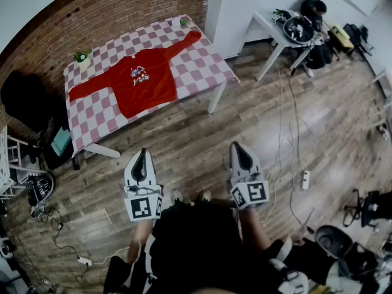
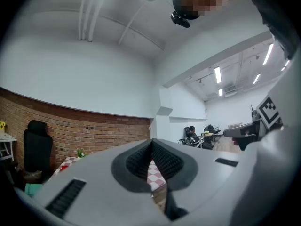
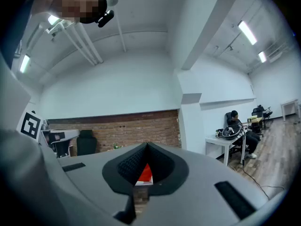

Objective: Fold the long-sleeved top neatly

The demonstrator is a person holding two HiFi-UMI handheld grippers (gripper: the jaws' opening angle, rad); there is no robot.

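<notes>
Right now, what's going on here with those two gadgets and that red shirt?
A person holds a two-jaw gripper in each hand, standing back from a checked table. The left gripper and right gripper are both shut and empty. The red long-sleeved top lies spread flat on the table, sleeves out, untouched. Folding has not begun.
</notes>
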